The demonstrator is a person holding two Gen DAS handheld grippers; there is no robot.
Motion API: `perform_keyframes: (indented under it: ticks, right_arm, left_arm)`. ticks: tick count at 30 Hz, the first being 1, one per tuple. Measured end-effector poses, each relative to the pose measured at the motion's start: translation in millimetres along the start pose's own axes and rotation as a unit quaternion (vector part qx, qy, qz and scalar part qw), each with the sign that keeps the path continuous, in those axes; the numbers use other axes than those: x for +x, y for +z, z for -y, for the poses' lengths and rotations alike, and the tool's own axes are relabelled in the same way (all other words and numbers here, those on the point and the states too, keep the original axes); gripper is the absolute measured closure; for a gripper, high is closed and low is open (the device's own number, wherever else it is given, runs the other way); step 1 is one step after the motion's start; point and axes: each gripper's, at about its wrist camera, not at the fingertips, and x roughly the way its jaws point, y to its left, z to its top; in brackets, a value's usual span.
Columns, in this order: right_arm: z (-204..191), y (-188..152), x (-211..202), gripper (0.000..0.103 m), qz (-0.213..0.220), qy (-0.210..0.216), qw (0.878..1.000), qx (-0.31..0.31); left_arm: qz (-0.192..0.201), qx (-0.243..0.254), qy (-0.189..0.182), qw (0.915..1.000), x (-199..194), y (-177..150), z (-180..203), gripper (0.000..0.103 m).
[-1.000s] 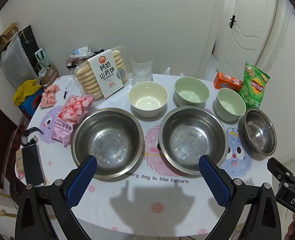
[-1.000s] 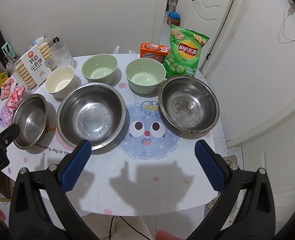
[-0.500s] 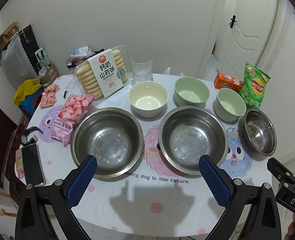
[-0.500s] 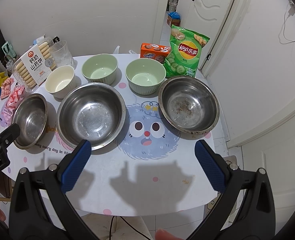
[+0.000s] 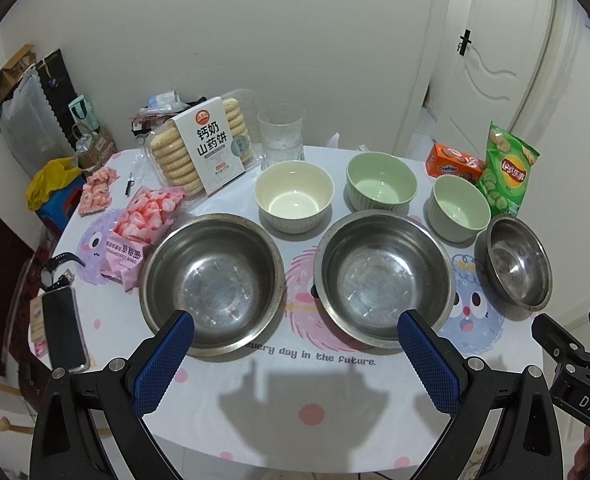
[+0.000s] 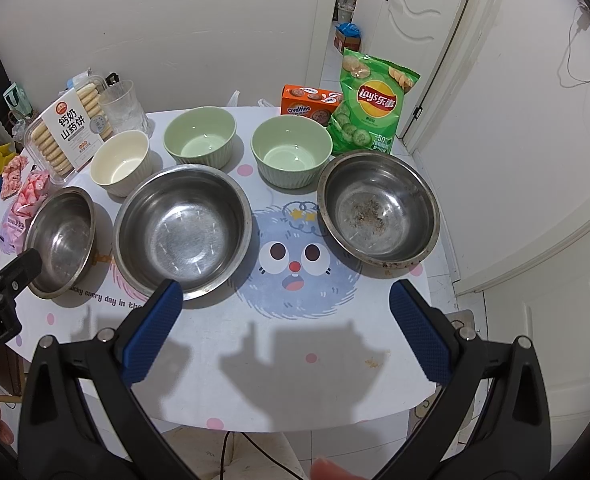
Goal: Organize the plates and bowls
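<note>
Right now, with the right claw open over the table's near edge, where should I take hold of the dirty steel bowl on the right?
Pinch the near rim of the dirty steel bowl, coming from the table's front edge with the right claw. The thin flared rim suits one finger inside and one outside; the bowl sits upright, apart from its neighbours.

Non-task clutter on the table [image 5: 335,432], snacks mostly along the far edge.

We see a clear biscuit tray [image 5: 203,148] with a white label standing tilted at far left, a clear glass [image 5: 282,136] just beside it on its right. Pink candy bag [image 5: 139,236] lies in front of the biscuits, a smaller pink packet [image 5: 97,190] off to its left near a pen [image 5: 129,186]. Orange Ovaltine box [image 6: 309,106] and green Lay's bag [image 6: 371,104] sit together at far right, the bag upright. Black phone [image 5: 63,330] and a watch [image 5: 57,270] lie at the left edge. Cartoon monsters are printed on the tablecloth. White door [image 6: 411,24] stands behind.
</note>
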Motion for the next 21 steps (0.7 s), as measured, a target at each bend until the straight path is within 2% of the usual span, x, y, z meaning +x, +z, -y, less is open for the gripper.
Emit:
perform_keyframes:
  ticks: [9, 13, 16, 21]
  right_arm:
    - [2, -7, 4, 0.000, -0.009, 0.005, 1.000, 0.000]
    - [18, -6, 11, 0.000, -0.023, 0.020, 0.999, 0.013]
    - [36, -5, 15, 0.000, -0.023, 0.023, 0.999, 0.016]
    - [78, 1, 26, 0.000, -0.016, 0.016, 0.999, 0.038]
  left_arm:
    - [0.002, 0.014, -0.023, 0.9996, 9, -4, 22, 0.000]
    - [-0.027, 0.034, -0.039, 0.9983, 21, -3, 48, 0.000]
    - [-0.054, 0.042, -0.079, 0.9945, 32, 1, 74, 0.000]
    - [-0.072, 0.027, -0.123, 0.9895, 47, 5, 115, 0.000]
